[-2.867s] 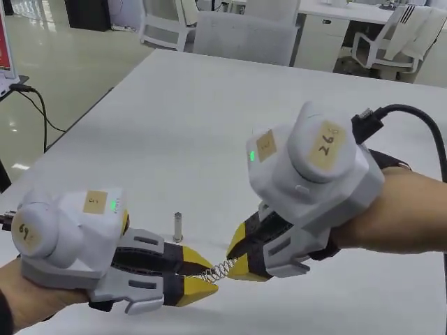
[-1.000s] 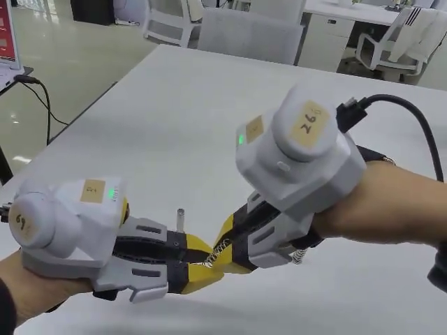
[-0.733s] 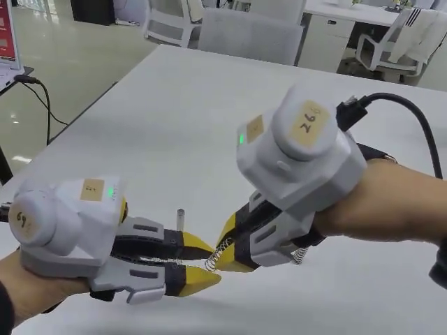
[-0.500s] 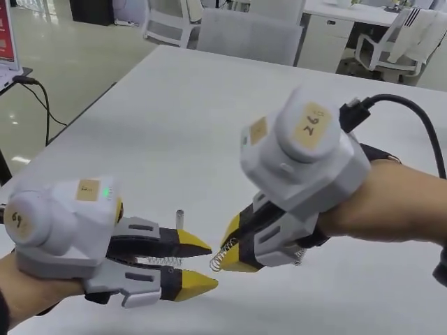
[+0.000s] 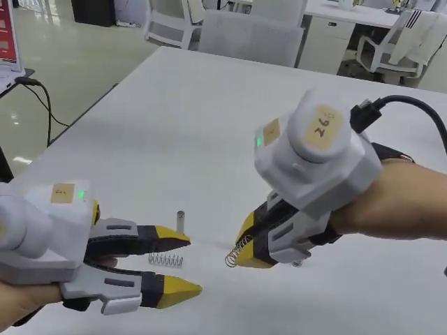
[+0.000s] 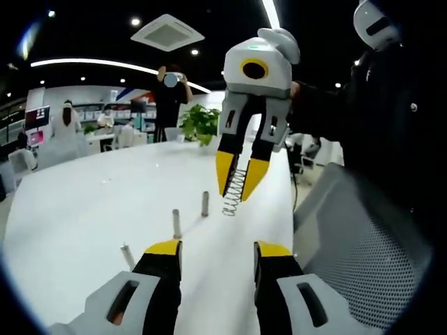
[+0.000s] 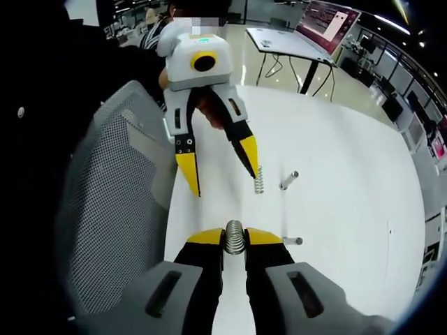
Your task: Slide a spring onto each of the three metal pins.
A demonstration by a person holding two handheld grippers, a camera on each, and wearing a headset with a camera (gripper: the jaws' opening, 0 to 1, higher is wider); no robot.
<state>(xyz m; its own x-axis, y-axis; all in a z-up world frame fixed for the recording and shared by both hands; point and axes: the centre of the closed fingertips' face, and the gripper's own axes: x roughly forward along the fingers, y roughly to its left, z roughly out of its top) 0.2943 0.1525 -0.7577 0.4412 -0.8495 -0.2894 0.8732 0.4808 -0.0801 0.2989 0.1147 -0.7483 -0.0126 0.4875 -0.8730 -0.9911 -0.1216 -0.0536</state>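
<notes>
Right tongs (image 5: pixel 246 250) clenched on one end of a spring (image 7: pixel 235 239); the free coils poke out past the yellow tips, angled down toward the surface (image 5: pixel 209 125) but not touching it, as far as the head view tells. Left tongs (image 6: pixel 218 248) released, grasping nothing. A second spring (image 5: pixel 165 259) lies flat on the surface close by their tips. Three pins (image 6: pixel 177 223) in a row near the left tongs, all looking bare. Judgement: first threading is in hand, none seated yet. Next move likely calls for tipping the held coil upright, centring its bore over a pin top and lowering; a soft coil may flex or catch the rim.
</notes>
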